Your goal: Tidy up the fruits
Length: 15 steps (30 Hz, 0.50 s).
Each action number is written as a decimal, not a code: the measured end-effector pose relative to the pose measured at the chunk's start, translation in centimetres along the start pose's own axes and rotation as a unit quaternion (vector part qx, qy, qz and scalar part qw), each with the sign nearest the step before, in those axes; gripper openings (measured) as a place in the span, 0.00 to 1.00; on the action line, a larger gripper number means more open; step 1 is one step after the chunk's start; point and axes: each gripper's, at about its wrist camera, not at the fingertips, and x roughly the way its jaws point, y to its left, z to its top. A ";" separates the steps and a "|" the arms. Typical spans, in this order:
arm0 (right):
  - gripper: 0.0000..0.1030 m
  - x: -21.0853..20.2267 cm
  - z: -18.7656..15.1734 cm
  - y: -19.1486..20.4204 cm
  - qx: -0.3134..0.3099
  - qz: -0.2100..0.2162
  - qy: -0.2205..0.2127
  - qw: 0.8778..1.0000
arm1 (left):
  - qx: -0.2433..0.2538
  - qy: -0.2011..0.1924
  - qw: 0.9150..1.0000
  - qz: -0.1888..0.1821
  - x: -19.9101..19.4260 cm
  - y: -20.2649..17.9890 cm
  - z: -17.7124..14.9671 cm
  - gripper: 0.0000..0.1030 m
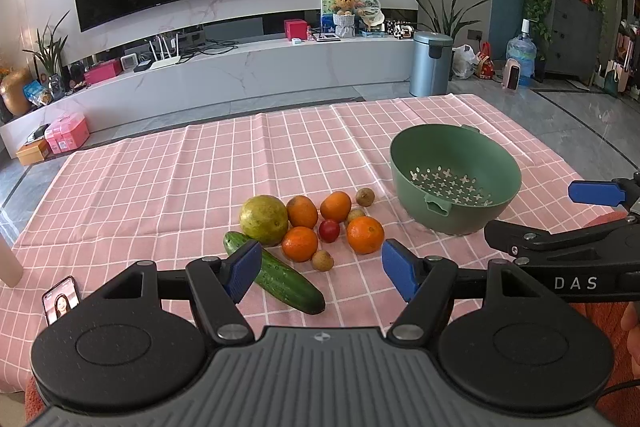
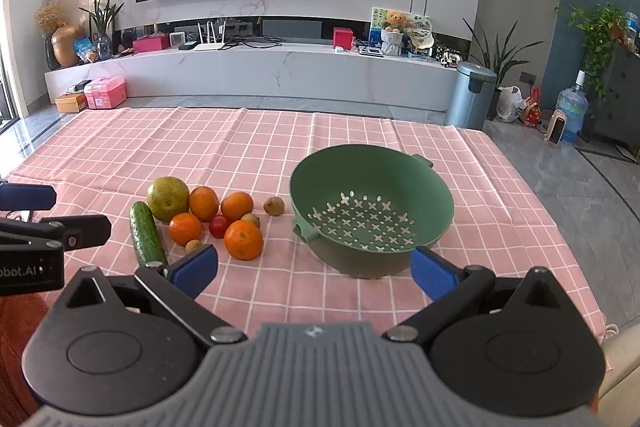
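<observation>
A pile of fruit lies on the pink checked tablecloth (image 1: 160, 179): a large green-yellow citrus (image 1: 264, 220), several oranges (image 1: 365, 235), a small red fruit (image 1: 329, 230), several small brown fruits (image 1: 365, 196) and a cucumber (image 1: 280, 277). An empty green colander (image 1: 454, 179) stands to their right. My left gripper (image 1: 320, 275) is open and empty, just in front of the pile. In the right wrist view the pile (image 2: 243, 239) is left of the colander (image 2: 372, 211). My right gripper (image 2: 314, 273) is open and empty before the colander.
A phone (image 1: 60, 301) lies on the cloth at the near left. The right gripper's fingers (image 1: 596, 193) reach into the left wrist view at the right edge. Beyond the table are a TV wall, a low white cabinet and a metal bin (image 1: 431, 63).
</observation>
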 end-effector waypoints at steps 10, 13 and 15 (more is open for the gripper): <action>0.96 0.0 -0.1 0.0 0.000 -0.001 0.001 1.000 | 0.001 0.002 1.000 0.000 0.0 -0.2 -0.1 0.79; 0.96 0.1 -0.1 0.0 0.001 -0.001 0.001 1.000 | 0.001 0.002 1.000 0.000 0.0 -0.2 0.0 0.79; 0.96 0.1 -0.1 0.0 0.001 -0.001 0.001 1.000 | 0.001 0.003 1.000 0.001 0.0 -0.2 -0.1 0.79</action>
